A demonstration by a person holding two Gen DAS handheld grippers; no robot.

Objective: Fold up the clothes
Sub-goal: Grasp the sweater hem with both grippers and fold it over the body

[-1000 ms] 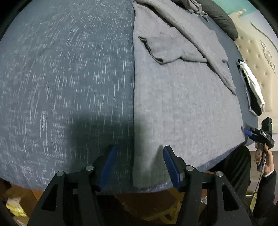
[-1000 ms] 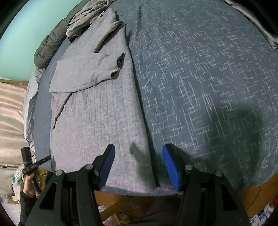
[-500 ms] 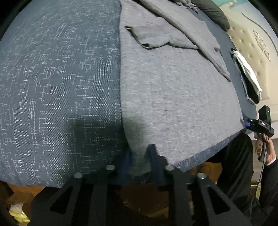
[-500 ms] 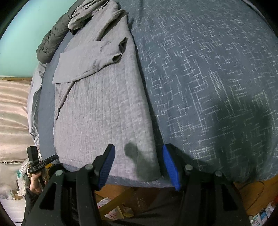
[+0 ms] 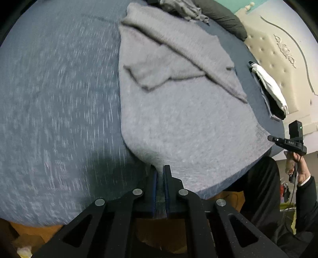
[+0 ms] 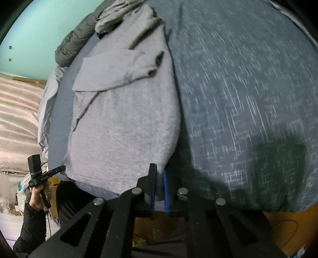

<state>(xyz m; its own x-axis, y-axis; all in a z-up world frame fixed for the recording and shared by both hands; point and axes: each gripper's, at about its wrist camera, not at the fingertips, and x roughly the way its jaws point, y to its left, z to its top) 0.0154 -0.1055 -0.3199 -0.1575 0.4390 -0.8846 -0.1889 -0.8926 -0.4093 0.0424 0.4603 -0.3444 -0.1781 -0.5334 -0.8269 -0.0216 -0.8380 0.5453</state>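
Note:
A grey knit sweater [image 5: 178, 119] lies flat on the blue patterned bedspread [image 5: 59, 99], sleeves folded across its chest. In the left wrist view my left gripper [image 5: 160, 168] pinches the near hem corner, jaws closing tight on the fabric, which rises off the bed in a peak. In the right wrist view the same sweater [image 6: 123, 123] shows, and my right gripper [image 6: 159, 168] has the other hem corner between its blue pads, jaws closing on it. Each gripper appears small in the other's view: the right gripper [image 5: 271, 138], the left gripper [image 6: 61, 168], each in a dark-sleeved hand.
A crumpled grey garment [image 5: 184, 10] and a dark puffy jacket [image 5: 218, 17] lie at the far end of the bed. A black-and-white garment [image 5: 268, 87] sits by the tufted headboard [image 5: 278, 49]. The near bed edge drops to a wooden floor [image 6: 278, 228].
Both grippers went from open around the hem corners to closed on them, left first, then right. The left one has risen, pulling its corner of the sweater up.

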